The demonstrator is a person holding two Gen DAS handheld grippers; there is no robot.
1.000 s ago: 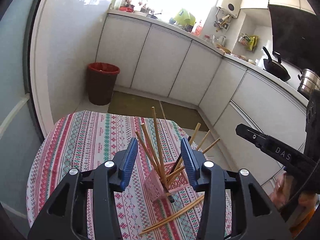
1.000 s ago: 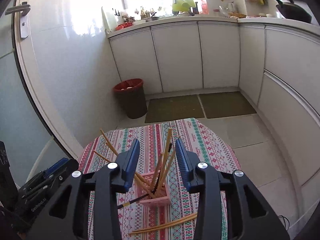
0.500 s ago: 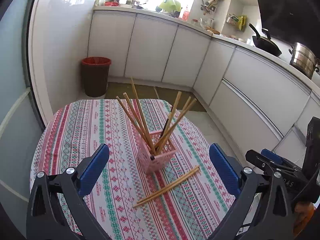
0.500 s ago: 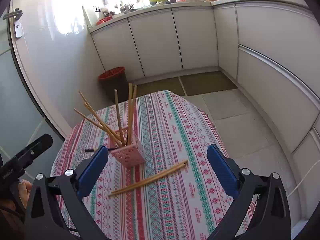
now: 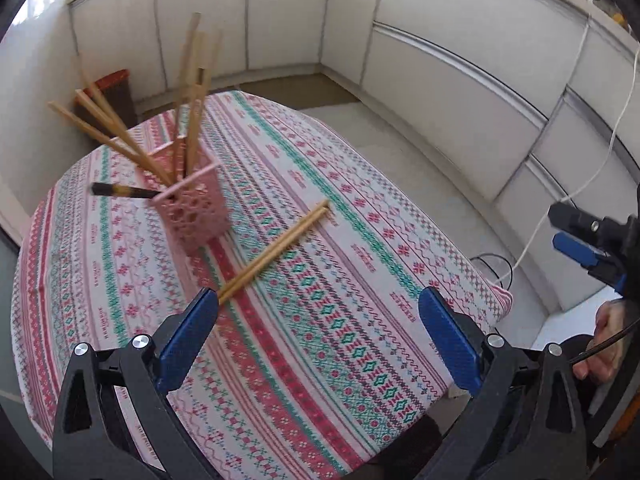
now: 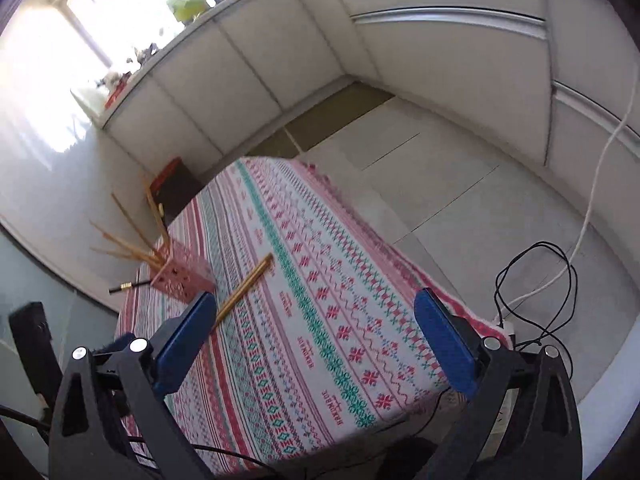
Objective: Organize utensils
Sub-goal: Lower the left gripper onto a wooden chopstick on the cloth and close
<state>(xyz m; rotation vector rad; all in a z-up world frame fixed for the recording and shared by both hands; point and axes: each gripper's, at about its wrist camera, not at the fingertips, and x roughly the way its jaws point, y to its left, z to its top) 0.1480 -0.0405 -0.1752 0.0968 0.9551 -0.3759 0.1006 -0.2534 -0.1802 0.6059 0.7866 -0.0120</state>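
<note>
Both grippers hung over the patterned tabletop point(image 5: 320, 280) with fingers spread wide and holding nothing: the left gripper point(image 5: 320, 340) and the right gripper point(image 6: 316, 340). The pink holder point(image 5: 192, 210) stood at ten o'clock in the left view, bristling with wooden chopsticks point(image 5: 188, 92) and one dark one point(image 5: 120, 191). A loose pair of chopsticks point(image 5: 276, 250) lay just beside it. Only the left view caught the other gripper and the person's hand point(image 5: 608, 340) at three o'clock; only the right view showed the bright window point(image 6: 120, 12).
</note>
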